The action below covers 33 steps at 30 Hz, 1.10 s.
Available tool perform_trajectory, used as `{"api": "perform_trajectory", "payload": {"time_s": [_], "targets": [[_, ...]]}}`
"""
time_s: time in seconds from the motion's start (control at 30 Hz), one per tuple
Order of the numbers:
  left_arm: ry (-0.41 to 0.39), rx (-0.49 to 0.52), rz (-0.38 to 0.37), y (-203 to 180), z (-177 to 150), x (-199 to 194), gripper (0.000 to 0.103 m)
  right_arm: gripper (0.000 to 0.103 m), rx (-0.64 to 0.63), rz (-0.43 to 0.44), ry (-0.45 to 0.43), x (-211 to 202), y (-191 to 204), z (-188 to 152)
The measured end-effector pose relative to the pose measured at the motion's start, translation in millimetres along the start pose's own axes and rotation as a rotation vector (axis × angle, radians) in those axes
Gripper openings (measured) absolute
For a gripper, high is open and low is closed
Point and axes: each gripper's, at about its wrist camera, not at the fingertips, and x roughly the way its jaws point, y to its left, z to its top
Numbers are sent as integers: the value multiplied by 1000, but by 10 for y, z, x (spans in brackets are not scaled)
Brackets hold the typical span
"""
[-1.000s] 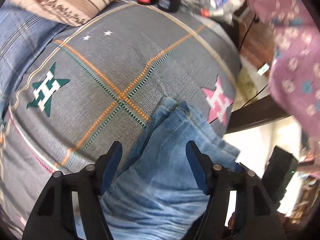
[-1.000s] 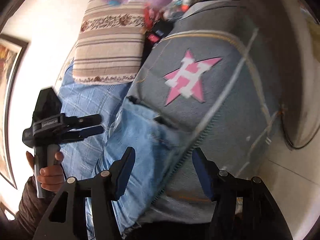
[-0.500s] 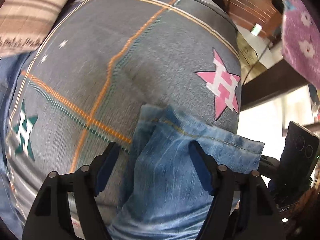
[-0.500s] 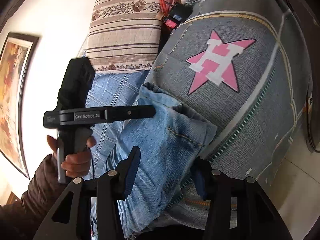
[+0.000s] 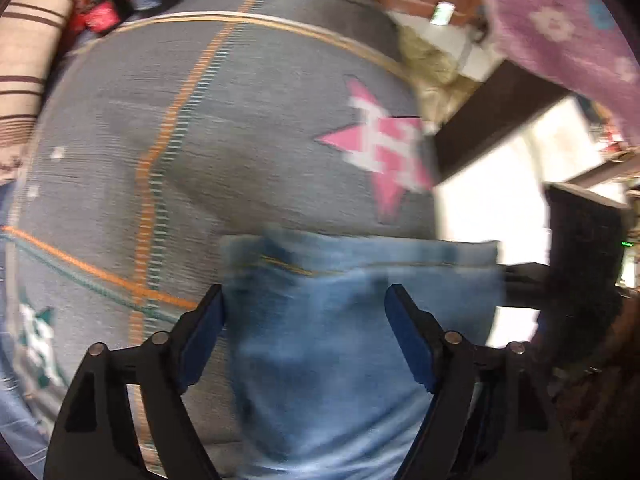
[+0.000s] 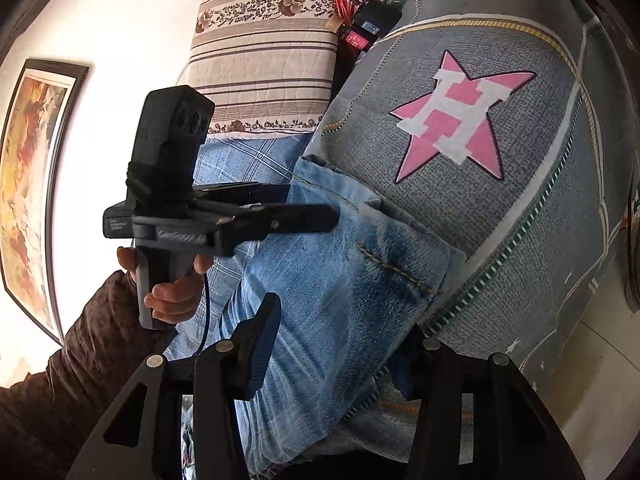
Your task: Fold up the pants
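Light blue denim pants (image 5: pixel 352 344) lie on a grey bedspread (image 5: pixel 248 128), leg hems pointing away from me. My left gripper (image 5: pixel 304 312) is open, its blue-padded fingers standing either side of the pant leg just behind the hem; this view is motion-blurred. In the right wrist view the pants (image 6: pixel 340 280) run between the fingers of my right gripper (image 6: pixel 344 332), which is open; its right finger is hidden under the denim edge. The left gripper also shows there (image 6: pixel 320 216), side on, over the far edge of the leg.
The bedspread has a pink star (image 6: pixel 460 120), orange and green stripes (image 5: pixel 160 168). A striped pillow (image 6: pixel 264 48) and a blue plaid sheet (image 6: pixel 240 160) lie behind. Small clutter (image 6: pixel 364 28) sits by the pillow. A framed picture (image 6: pixel 32 168) hangs on the wall. Purple floral cloth (image 5: pixel 560 24) hangs beyond the bed edge.
Both grippers have swung round and closed in on the hem end of the pant leg. The left gripper came nearer the right one. Both stayed open.
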Motion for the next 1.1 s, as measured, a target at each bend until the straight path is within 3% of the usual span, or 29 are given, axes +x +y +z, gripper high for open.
{"api": "perform_trajectory", "payload": {"time_s": [0.07,0.13,0.17,0.2,0.27,0.33,0.5,0.73,0.97,1.1], "targets": [[-13,-5,-6,-16,-2,-17,46,41,0,-8,-1,17,3,8],[-31,-63,6,83,-2,-44,25,27,0,-19,5,22,-23,5],[-39,-109,-25,162,-45,-76,22,14,0,-35,10,32,-38,2],[-48,-151,-49,216,-62,-93,18,10,5,-42,15,48,-54,1],[-85,-160,-27,161,-112,-135,15,9,0,-56,10,56,-28,11],[-128,-146,-1,66,-170,-233,14,7,-48,-74,10,54,102,36],[-227,-213,-29,58,-330,-620,14,7,-195,-82,-9,-56,500,79],[-348,-330,-15,171,-1018,-1188,14,7,-409,-56,10,-93,1187,-18],[-391,-538,-5,351,-1993,-1226,17,7,-659,-40,148,282,1895,-553],[-384,-673,8,395,-2531,-1116,21,21,-784,-48,292,655,2153,-994]]}}
